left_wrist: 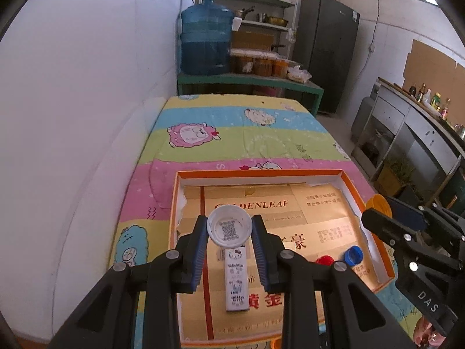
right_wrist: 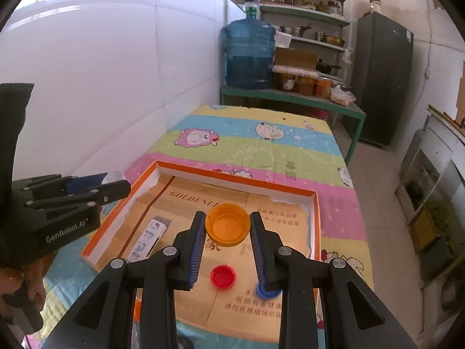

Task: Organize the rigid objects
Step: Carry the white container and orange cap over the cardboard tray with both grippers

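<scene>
Both tools hold caps above the open tray

Bright soft daylight, fisheye-bent edges, dark corner vignette, sharp

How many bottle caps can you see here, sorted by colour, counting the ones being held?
White cap, held in the left gripper: 1
Orange cap, held in the right gripper: 1
Red cap, in the box: 1
Blue cap, in the box: 1
Total: 4
</scene>
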`<state>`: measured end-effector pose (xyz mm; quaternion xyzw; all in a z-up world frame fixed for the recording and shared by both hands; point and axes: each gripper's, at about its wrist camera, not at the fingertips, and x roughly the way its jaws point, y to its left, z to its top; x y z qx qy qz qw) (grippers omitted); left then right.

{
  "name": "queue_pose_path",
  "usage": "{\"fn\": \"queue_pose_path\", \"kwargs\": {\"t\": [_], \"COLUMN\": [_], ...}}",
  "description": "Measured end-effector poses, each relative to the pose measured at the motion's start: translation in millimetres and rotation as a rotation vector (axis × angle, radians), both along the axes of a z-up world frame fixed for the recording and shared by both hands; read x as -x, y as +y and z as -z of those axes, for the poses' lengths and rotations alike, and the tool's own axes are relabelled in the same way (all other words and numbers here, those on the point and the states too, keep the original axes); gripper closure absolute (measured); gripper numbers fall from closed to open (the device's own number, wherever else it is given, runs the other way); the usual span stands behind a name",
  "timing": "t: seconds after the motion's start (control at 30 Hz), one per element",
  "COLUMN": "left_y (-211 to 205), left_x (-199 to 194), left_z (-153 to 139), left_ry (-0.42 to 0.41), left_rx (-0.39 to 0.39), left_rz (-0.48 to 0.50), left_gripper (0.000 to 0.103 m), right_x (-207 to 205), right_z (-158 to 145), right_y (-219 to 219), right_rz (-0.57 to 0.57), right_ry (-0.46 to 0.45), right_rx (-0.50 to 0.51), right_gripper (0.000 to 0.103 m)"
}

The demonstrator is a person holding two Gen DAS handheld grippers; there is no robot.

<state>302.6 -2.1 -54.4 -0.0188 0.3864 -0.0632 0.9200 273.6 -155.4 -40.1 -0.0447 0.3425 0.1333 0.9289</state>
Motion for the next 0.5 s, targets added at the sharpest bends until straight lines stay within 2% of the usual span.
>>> {"fn": "queue_pose_path", "kwargs": {"t": [0.2,0.5], "left_y": [0.4,3.8], "left_x": [-23.6,-58.5], "left_z": [8.5,23.2], "left_ry": [0.036,0.115], "left_rx": [0.001,0.032], "left_rz": [0.006,0.020], "left_gripper": [0.072,0.072], "right_x": [-32.3,-72.8], "right_z": [8.7,25.6], "right_y": [-5.9,-4.4], "right_rz": [0.012,0.014], "right_ry": [0.046,0.100], "right_rx": [-0.015,0.041], "right_gripper": [0.072,0.072]}}
